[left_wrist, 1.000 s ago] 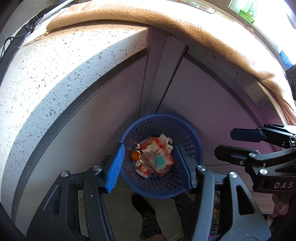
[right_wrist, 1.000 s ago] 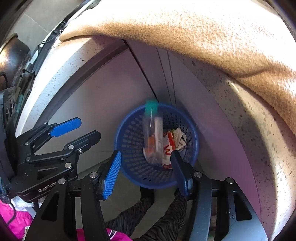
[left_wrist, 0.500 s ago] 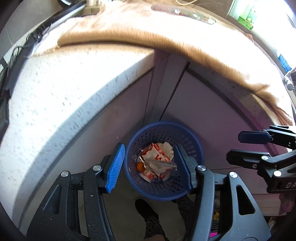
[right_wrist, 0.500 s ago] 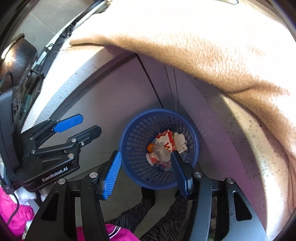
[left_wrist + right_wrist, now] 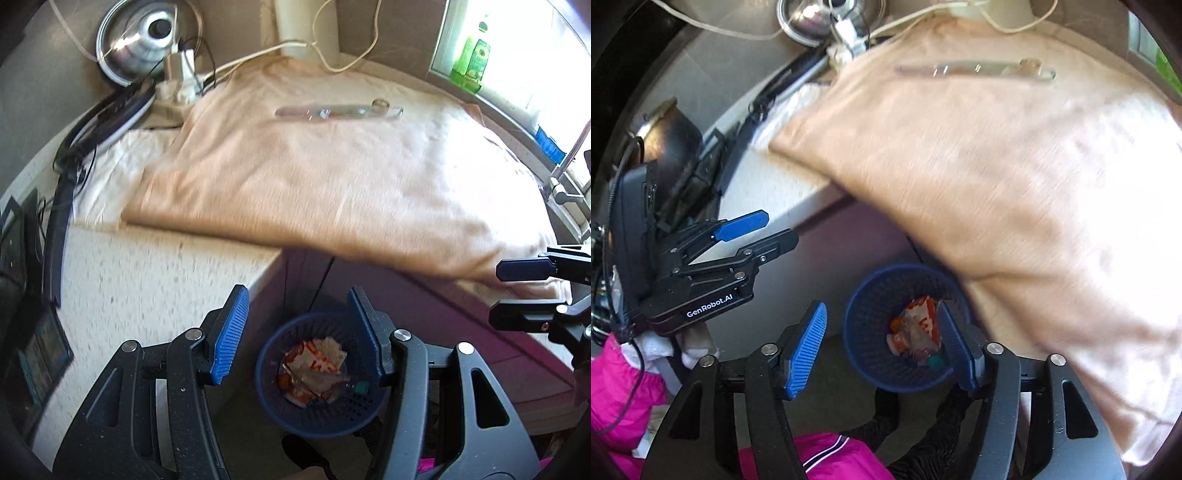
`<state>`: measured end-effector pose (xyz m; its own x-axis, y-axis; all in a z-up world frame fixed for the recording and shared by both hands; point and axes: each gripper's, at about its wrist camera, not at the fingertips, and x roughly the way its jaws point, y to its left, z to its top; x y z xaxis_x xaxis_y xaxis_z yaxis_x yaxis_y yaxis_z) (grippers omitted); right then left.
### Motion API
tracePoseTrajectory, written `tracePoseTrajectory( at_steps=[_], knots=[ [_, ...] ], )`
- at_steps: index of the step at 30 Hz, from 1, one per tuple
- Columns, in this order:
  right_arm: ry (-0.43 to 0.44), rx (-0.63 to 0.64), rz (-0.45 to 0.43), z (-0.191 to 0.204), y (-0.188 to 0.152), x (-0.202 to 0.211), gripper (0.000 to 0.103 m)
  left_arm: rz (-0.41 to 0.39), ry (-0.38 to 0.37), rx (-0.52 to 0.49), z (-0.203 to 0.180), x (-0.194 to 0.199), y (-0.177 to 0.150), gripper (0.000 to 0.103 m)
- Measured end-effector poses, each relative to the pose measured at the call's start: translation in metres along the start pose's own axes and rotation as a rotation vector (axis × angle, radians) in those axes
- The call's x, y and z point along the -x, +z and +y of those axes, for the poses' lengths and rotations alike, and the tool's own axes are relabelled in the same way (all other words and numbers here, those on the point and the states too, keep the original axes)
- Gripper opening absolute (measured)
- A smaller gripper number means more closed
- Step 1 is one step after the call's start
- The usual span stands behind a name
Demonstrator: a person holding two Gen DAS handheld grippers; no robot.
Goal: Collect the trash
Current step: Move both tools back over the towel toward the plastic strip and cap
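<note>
Left claw [image 5: 299,332] spread, nothing between the pads; right claw [image 5: 882,343] also spread and its jaws opening, nothing gripped. Both hang above a blue perforated basket [image 5: 280,402] standing on the floor in the corner below the speckled worktop [image 5: 147,280]. Trash [image 5: 314,369] lies in the basket bottom: red-and-white wrappers, an orange scrap, a clear piece with a teal cap. A tan cloth [image 5: 314,177] covers most of the worktop and overhangs its edge; a clear, long plastic item [image 5: 336,110] rests on it towards the back. Left wrist view only: green bottles [image 5: 476,62] on the window sill, a dark framed panel at the far left edge, the right claw side-on at the right edge. Right wrist view only: the left claw [image 5: 764,232] side-on, the person's pink sleeve [image 5: 624,391], pink garment and dark patterned legs at the bottom, a dark pot [image 5: 672,140] at left. Both views show a steel lid [image 5: 136,33] and white cables at the back. Motion blur on cloth.
</note>
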<state>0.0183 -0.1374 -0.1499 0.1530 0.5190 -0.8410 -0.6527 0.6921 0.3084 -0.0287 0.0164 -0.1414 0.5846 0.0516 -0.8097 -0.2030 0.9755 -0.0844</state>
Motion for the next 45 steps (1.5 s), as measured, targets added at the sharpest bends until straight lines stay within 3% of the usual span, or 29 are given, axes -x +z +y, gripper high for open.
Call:
tracePoseTrajectory(
  at_steps=[7, 16, 30, 39, 45],
  knots=[
    [-0.01, -0.009, -0.079, -0.026, 0.027, 0.036, 0.066, -0.032, -0.012, 0.001, -0.02, -0.001, 0.042, 0.057],
    [-0.044, 0.005, -0.143, -0.076, 0.076, 0.056, 0.067, -0.001, -0.014, 0.117, -0.044, -0.019, 0.09, 0.057],
    [-0.021, 0.003, -0.166, -0.144, 0.155, 0.051, 0.067, 0.057, 0.009, 0.496, -0.023, -0.06, 0.152, 0.057],
    [0.005, -0.009, -0.157, -0.167, 0.167, 0.043, 0.067, 0.113, -0.02, 0.794, 0.004, -0.105, 0.176, 0.057],
    [0.012, -0.046, -0.166, -0.187, 0.169, 0.046, 0.067, 0.127, 0.001, 0.889, 0.005, -0.132, 0.189, 0.057]
  ],
)
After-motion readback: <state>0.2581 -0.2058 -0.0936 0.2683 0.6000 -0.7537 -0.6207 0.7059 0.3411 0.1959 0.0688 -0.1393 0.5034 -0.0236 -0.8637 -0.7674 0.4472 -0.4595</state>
